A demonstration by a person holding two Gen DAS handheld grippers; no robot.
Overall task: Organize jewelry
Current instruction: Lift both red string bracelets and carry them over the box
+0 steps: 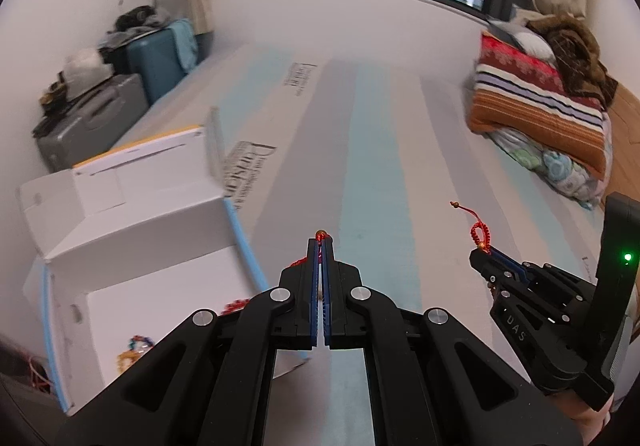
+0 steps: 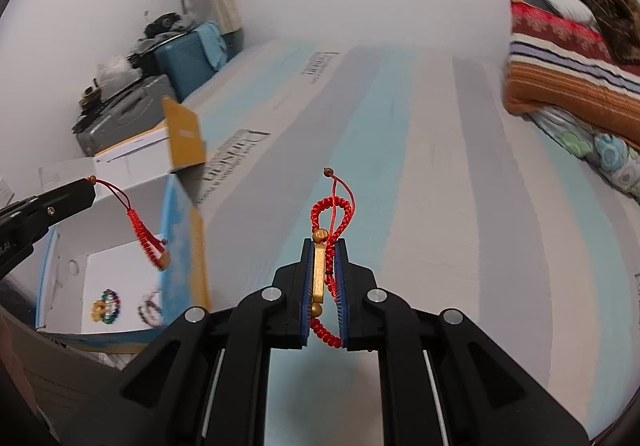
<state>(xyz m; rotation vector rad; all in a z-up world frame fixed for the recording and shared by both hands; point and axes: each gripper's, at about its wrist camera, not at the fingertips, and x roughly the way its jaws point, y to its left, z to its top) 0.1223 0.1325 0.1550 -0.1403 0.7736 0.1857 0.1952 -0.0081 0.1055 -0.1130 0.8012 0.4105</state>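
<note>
My left gripper [image 1: 322, 244] is shut on the cord end of a red braided bracelet [image 2: 146, 238]. In the right wrist view that bracelet dangles from the left gripper [image 2: 90, 186] over an open white box [image 2: 120, 278]. My right gripper [image 2: 324, 244] is shut on a second red braided bracelet [image 2: 332, 210], with its gold bar between the pads and its loop sticking out past the tips. In the left wrist view the right gripper [image 1: 480, 254] sits at the right with the second bracelet [image 1: 478, 232] above its tips. Both grippers hang over a striped mattress [image 1: 372, 150].
The white box [image 1: 140, 246] at the left holds beaded bracelets [image 2: 106, 306]. Its lid flap [image 2: 184, 134] stands up. Suitcases [image 1: 92, 122] line the far left wall. Folded blankets and pillows [image 1: 540, 102] are stacked at the right end of the mattress.
</note>
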